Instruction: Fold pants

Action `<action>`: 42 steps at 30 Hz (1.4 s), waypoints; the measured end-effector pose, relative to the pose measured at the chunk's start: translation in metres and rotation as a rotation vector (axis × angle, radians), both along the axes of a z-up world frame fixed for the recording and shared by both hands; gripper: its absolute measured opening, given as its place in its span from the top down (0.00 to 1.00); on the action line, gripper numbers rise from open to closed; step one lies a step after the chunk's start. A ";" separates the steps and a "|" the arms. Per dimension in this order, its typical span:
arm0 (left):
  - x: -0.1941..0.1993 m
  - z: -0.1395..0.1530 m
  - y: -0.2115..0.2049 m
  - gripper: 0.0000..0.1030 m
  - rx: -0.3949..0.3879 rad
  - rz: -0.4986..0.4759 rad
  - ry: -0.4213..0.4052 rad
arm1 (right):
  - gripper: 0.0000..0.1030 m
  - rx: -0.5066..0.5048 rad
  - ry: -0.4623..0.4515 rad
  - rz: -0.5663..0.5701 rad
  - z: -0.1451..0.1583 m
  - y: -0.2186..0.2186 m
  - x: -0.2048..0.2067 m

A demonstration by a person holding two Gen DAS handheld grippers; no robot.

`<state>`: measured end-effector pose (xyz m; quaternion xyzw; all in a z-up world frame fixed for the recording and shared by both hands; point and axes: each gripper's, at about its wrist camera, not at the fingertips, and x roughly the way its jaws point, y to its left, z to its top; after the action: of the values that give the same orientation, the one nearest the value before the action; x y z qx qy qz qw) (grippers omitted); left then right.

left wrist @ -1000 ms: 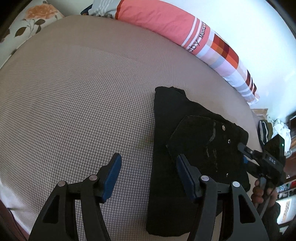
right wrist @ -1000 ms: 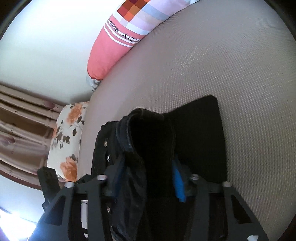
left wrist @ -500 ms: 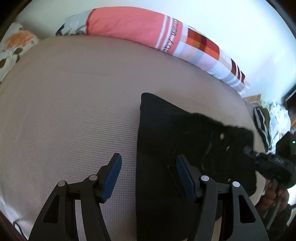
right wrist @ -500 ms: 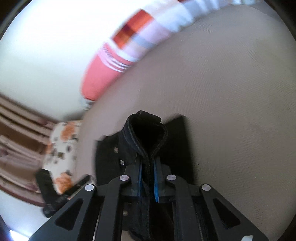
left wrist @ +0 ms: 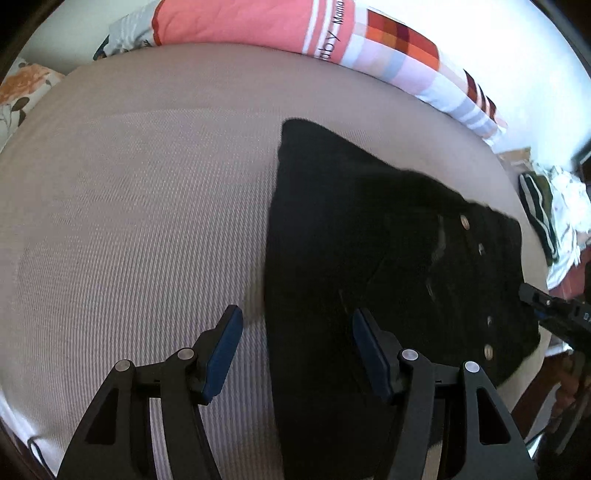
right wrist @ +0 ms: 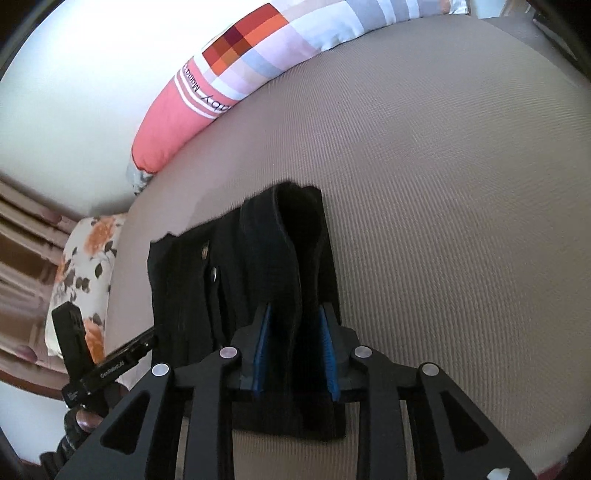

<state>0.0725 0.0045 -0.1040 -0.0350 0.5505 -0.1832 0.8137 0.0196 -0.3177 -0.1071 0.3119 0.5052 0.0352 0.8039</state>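
Observation:
Black pants (left wrist: 369, 240), folded and with metal buttons showing, lie on the beige bed sheet (left wrist: 129, 203). My left gripper (left wrist: 295, 321) hangs open above their left edge, one finger over the sheet and the other over the cloth, pinching nothing. In the right wrist view the pants (right wrist: 192, 277) rise in a thick fold between the blue pads of my right gripper (right wrist: 295, 310). Its jaws are opening, with the fold still standing between them. The right gripper (left wrist: 546, 310) shows at the pants' right edge, and the left gripper (right wrist: 110, 362) appears low on the left.
A long pink and checked bolster (left wrist: 332, 29) lies along the far side of the bed by the white wall. A floral pillow (right wrist: 85, 258) sits at one end. A heap of clothes (left wrist: 546, 206) lies beyond the bed's right edge.
Half a second ago the right jaws were pinched tight on the fold; now they stand apart around it. The left gripper has shifted along the bed and rolled, staying open.

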 end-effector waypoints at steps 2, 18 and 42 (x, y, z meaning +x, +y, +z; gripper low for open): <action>-0.009 0.001 -0.002 0.39 0.003 -0.013 -0.001 | 0.77 0.018 0.008 0.002 0.002 0.001 -0.011; -0.035 -0.001 -0.013 0.39 0.048 -0.056 -0.038 | 0.90 -0.018 0.044 -0.012 -0.007 0.014 -0.045; -0.021 0.003 -0.039 0.33 0.096 -0.055 -0.071 | 0.59 -0.169 0.057 -0.015 0.009 0.019 -0.037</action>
<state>0.0512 -0.0344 -0.1013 0.0258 0.5301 -0.1799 0.8282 -0.0177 -0.2989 -0.0978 0.2477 0.5268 -0.0226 0.8128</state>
